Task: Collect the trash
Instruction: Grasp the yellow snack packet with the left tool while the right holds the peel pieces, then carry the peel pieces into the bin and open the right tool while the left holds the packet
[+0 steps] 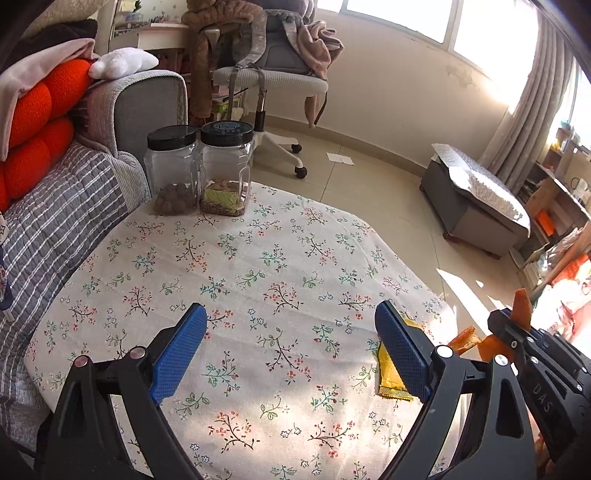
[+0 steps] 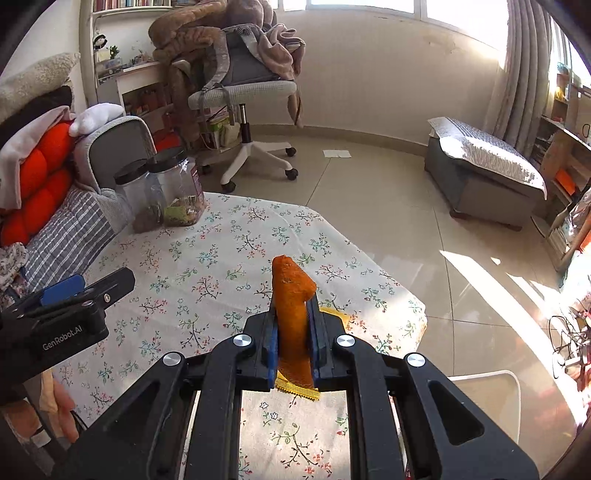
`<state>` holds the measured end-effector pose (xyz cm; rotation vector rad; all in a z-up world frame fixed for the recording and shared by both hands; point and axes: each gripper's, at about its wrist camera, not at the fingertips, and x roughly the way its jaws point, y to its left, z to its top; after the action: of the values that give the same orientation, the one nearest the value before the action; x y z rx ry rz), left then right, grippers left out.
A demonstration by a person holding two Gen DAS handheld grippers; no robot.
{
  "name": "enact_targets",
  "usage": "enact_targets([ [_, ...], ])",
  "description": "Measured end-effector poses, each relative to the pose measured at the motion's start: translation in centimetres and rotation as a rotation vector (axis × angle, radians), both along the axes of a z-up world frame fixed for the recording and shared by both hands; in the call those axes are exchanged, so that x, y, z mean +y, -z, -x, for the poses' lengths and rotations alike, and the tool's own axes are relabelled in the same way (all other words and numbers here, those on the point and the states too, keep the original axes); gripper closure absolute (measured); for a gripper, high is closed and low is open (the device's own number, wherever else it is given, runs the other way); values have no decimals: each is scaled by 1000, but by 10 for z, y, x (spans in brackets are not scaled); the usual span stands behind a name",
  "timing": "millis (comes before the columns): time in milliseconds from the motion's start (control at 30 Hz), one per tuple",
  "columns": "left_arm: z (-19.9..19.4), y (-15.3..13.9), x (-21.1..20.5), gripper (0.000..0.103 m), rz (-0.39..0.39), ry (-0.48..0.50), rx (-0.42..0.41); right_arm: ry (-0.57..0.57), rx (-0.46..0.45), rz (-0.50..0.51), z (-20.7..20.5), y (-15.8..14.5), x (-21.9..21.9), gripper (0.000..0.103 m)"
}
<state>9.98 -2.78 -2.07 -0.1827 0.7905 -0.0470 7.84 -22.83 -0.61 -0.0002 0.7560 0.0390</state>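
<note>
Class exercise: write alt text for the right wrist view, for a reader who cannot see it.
The right hand-held gripper is shut on a piece of orange peel above a floral tablecloth. A yellow wrapper lies beneath, and two black-lidded jars stand at the far corner.

Bright window [image 1: 399, 14] sunlight glares on the floor [image 2: 480, 266], casting hard shadows; fisheye bends and darkens the edges

Both handheld tools are matte black plastic frames with triangular cut-outs behind the jaws. The left gripper [image 1: 290, 345] carries textured blue rubber pads [image 1: 177, 356] and round silver screws at its linkage pivots, with white "GenRobot.AI" lettering on its side. The right gripper [image 2: 292, 334] has matching blue pads, four silver screws and "DAS" embossed on its body.
</note>
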Motion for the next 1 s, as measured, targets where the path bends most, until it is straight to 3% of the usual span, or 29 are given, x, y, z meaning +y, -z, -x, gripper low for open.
enact_targets([
  [333, -27, 48, -92, 13, -51, 178, 143, 182, -32, -111, 39, -3, -91, 91],
  [533, -47, 88, -160, 13, -177, 301, 214, 257, -34, -164, 55, 4, -133, 91],
  [633, -57, 110, -177, 13, -219, 298, 246, 284, -31, -184, 59, 8, -150, 91],
  [900, -79, 152, -193, 13, -241, 282, 328, 297, -20, -214, 65, 13, -171, 91],
  [967, -80, 151, -191, 22, -197, 293, 316, 293, -20, -220, 67, 13, -173, 91],
  [1000, -81, 149, -191, 35, -183, 301, 312, 290, -21, -221, 68, 12, -175, 91],
])
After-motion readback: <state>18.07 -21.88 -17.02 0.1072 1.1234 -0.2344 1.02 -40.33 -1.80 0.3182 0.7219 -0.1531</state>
